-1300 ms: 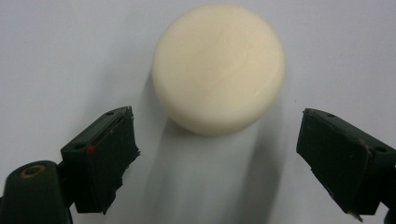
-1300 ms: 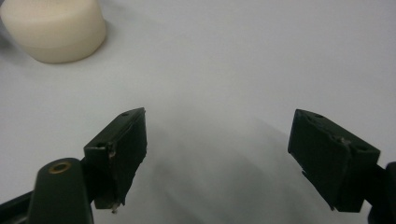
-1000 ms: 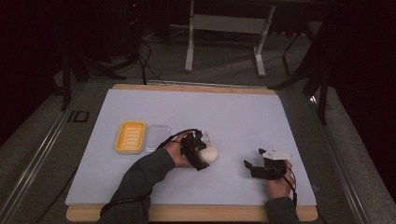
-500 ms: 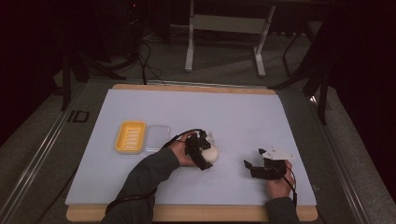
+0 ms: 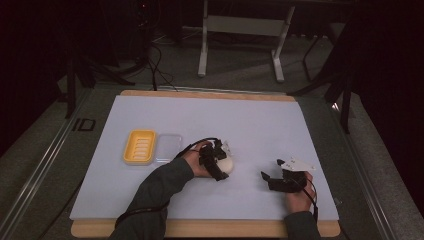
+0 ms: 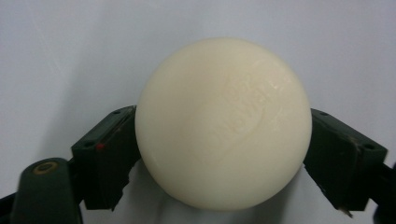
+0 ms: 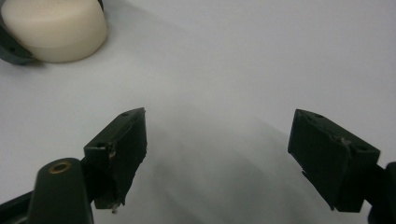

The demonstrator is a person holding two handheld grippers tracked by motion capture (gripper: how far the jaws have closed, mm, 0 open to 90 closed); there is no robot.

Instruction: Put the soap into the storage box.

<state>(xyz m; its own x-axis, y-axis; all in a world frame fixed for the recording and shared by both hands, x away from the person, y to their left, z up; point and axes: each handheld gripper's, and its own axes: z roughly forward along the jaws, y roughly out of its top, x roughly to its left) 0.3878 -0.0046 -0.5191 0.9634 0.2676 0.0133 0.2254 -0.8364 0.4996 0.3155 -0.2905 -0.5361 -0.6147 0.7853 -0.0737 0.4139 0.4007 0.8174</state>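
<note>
With a yellow soap dish (image 5: 140, 146) and clear lid (image 5: 168, 148) near the mat's (image 5: 260, 120) left edge, the left gripper (image 5: 223, 162) has just closed onto the round soap (image 6: 223, 122) mid-mat; the right gripper (image 5: 268, 179) gapes empty near the front edge.

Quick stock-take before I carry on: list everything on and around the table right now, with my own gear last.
soap bar: one, cream-white, round, on the mat between the left jaws, both pads against its sides
soap dish: one, yellow, ribbed, left part of the mat
clear lid: one, transparent, touching the dish's right side
mat: one, pale blue-white, covering the wooden tabletop
metal stand: one, grey, on the floor beyond the table
left gripper: one, black; its jaws have just been closing, now on the soap
right gripper: one, black, jaws open, nothing between them, resting on the mat at right
</note>
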